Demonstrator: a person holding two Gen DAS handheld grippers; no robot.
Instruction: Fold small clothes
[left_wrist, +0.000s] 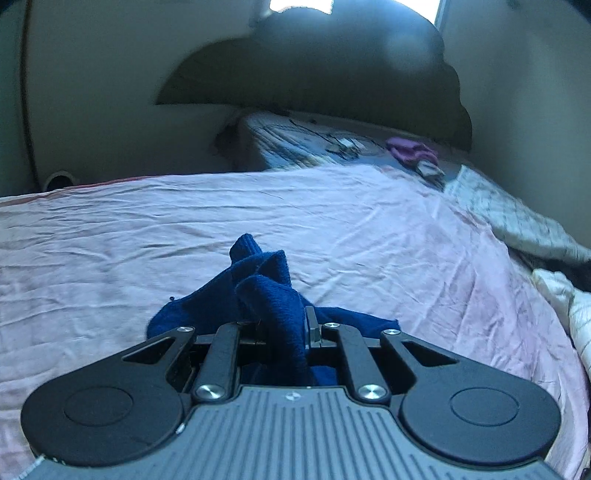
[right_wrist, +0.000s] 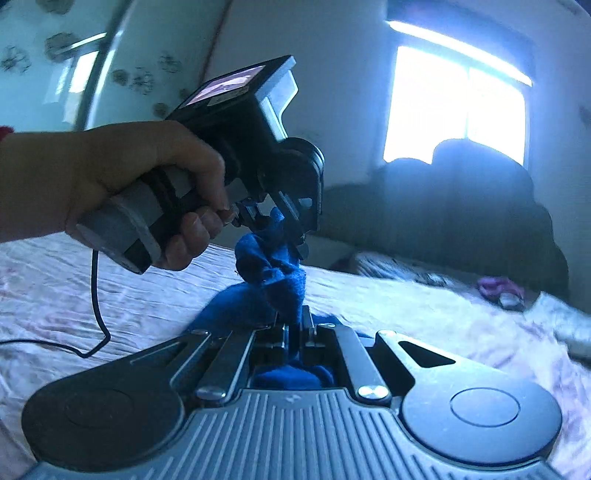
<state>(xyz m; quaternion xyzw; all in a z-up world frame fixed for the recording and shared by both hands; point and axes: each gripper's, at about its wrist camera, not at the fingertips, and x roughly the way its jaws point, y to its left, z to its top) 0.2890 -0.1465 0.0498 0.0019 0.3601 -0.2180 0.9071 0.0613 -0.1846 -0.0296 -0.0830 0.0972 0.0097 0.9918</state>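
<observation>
Both tongs, left (left_wrist: 280, 325) and right (right_wrist: 293, 325), are clenched on the blue knit (left_wrist: 258, 291), which is held bunched above the bed (left_wrist: 110, 229), presumably so it can be spread for folding.

Knitted, fuzzy navy garment (left_wrist: 266, 295), matt and soft. Thin pink bedsheet (left_wrist: 332, 221), faintly sheeny cloth, creased all over. Matt black plastic arms with bright metal screws on the left gripper (left_wrist: 284, 325) and the right gripper (right_wrist: 293, 325); ribbed grey plastic housings. Glossy screen on the handheld unit (right_wrist: 229, 86). Smooth black rubbery cable (right_wrist: 96, 302).
</observation>
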